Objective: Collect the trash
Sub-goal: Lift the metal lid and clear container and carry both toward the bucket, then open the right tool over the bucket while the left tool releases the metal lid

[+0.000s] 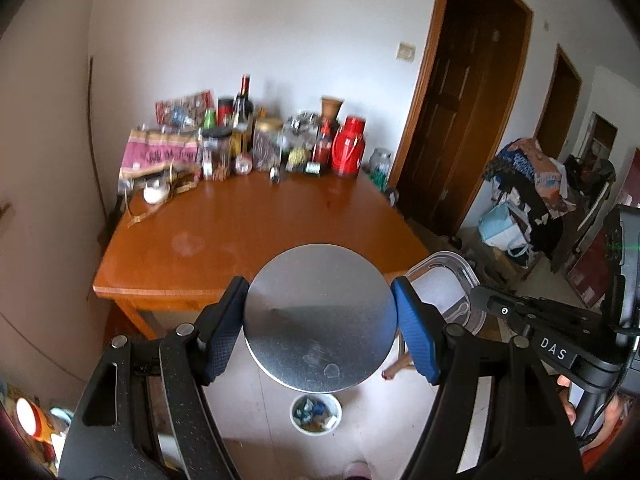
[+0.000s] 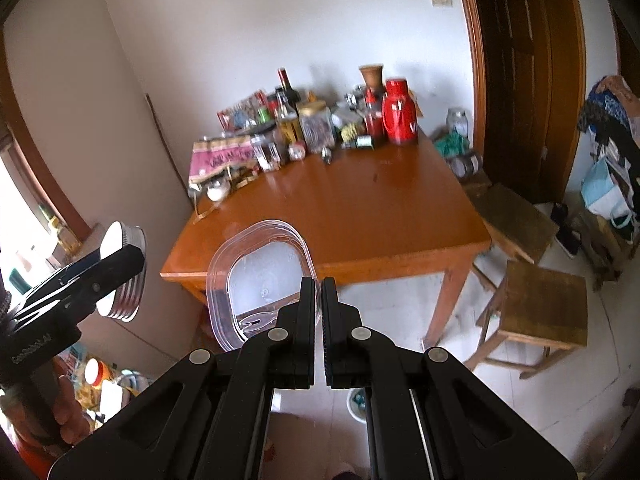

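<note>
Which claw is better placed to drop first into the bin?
Left, probably. In its own view the left claw holds the metal lid almost directly above the bin. The right claw, pinching the clear plastic lid, sits further off.

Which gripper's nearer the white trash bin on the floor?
Left, narrowly. In its view the left gripper, holding the metal lid, hangs directly above the bin; the right gripper, clamping the clear plastic lid, sits off to the side.

white letters "das" stood on the right gripper (image 1: 478, 296) body; pink package (image 1: 160, 154) print by the table (image 1: 240, 240) wall was unreadable.
</note>
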